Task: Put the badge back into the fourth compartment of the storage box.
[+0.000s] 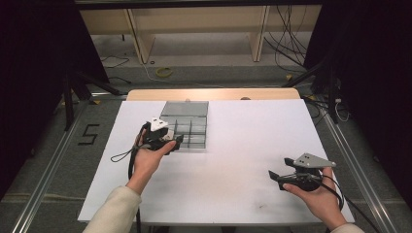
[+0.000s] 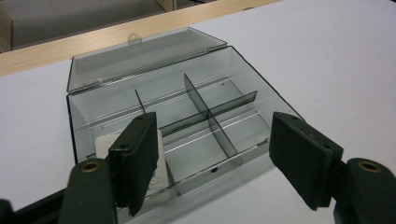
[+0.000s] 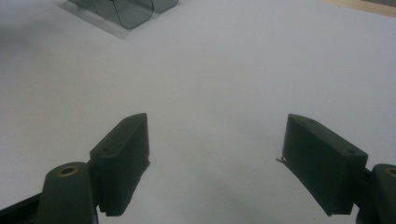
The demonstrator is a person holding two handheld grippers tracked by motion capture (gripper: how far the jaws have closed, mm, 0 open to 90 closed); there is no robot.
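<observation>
A clear grey plastic box (image 1: 190, 127) with several compartments stands on the white table top, its lid folded back flat. In the left gripper view a small white thing (image 2: 103, 142) lies in the near left compartment of the box (image 2: 116, 102), partly hidden behind one jaw. My left gripper (image 1: 177, 141) (image 2: 212, 158) is at the box's near left corner, open, with nothing pressed between its pads. My right gripper (image 1: 273, 175) (image 3: 217, 158) hovers over bare table at the right, open and holding nothing. A corner of the box (image 3: 126, 11) shows far off.
The white table top (image 1: 243, 145) has a wooden strip (image 1: 214, 93) along its far edge. Beyond it are a wooden frame (image 1: 141, 39), loose cables (image 1: 286, 48) and a yellow ring (image 1: 164, 73) on the floor. Metal rails (image 1: 48, 165) flank the table.
</observation>
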